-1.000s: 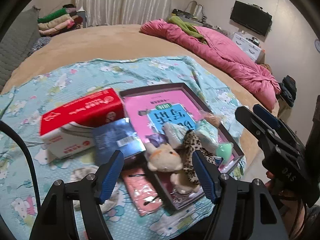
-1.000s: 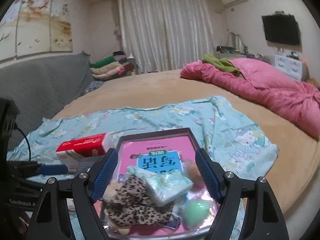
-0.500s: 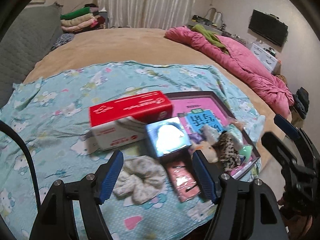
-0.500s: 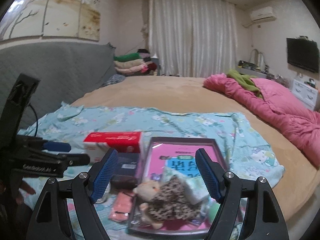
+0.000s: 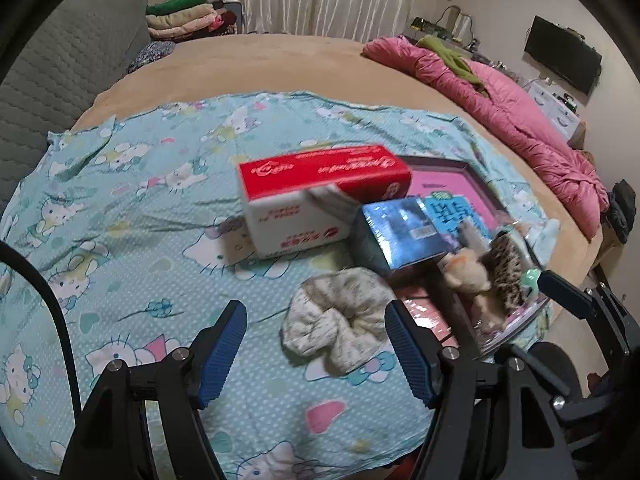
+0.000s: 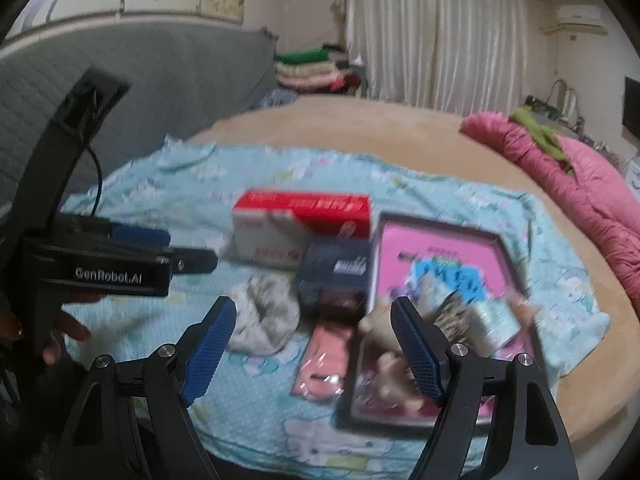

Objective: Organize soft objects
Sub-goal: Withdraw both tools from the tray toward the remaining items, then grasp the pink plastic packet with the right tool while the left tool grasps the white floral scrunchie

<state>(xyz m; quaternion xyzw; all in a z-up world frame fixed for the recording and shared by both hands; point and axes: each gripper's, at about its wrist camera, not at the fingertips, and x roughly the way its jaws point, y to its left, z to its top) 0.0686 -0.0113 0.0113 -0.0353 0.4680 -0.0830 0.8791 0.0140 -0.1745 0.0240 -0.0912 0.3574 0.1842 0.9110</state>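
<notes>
A pale fabric scrunchie (image 5: 340,322) lies on the teal Hello Kitty cloth (image 5: 132,216), just ahead of my open, empty left gripper (image 5: 316,340). It also shows in the right wrist view (image 6: 262,312). A pink tray (image 5: 472,184) at the right holds a small cream plush (image 5: 466,270), a leopard-print soft item (image 5: 506,268) and a mint soft piece (image 5: 530,278). My right gripper (image 6: 314,344) is open and empty above the cloth's near edge, with the tray (image 6: 432,240) to its right. The left gripper (image 6: 160,258) shows at the left of that view.
A red and white tissue box (image 5: 320,196) and a dark blue box (image 5: 400,236) stand beside the tray. A pink packet (image 6: 324,360) lies near the tray's front. A pink quilt (image 5: 512,104) lies at the far right, folded blankets (image 5: 184,16) behind.
Both grippers have swung left and pulled back. The scrunchie has come into view between the left fingers, and the tray has shifted to the right of both views. Both stay open.
</notes>
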